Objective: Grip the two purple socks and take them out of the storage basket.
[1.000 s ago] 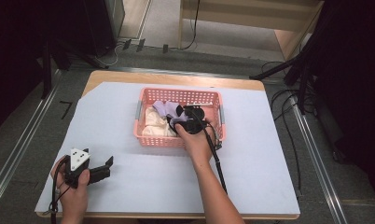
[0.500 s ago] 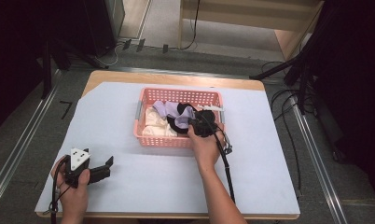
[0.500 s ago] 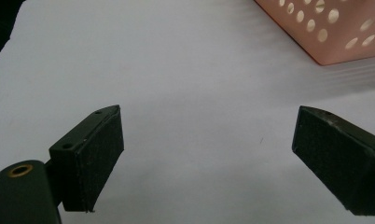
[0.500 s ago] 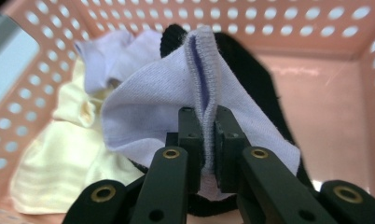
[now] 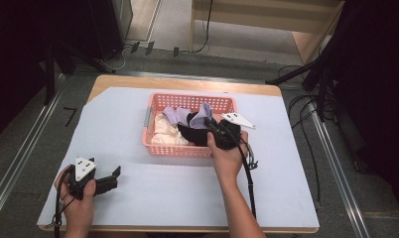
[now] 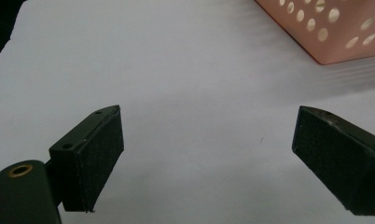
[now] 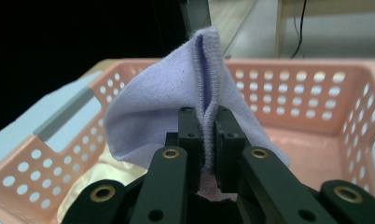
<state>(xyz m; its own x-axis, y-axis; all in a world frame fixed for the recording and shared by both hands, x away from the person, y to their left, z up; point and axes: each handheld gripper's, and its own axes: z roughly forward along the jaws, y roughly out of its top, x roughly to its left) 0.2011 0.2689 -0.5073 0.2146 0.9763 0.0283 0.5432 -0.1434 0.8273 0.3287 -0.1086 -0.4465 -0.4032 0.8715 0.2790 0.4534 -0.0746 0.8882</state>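
At centre frame, the right gripper (image 5: 211,126) pinches a fold of lilac cloth (image 7: 176,116) above the pink basket (image 5: 153,136), its jaws having just closed on the fabric. At lower left, the left gripper (image 5: 113,177) rests on the white table cover (image 5: 153,193), jaws spread.

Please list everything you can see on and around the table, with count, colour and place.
basket: one, pink, perforated, centre of table.
lilac cloth: one, pinched in the right claw, lifted above the basket.
black cloth: one, in basket.
cream cloth: one, in basket, left side.
table cover: one, pale blue-white sheet.
left claw: black, jaws wide, near left corner.
right claw: black, closed on the lilac cloth.
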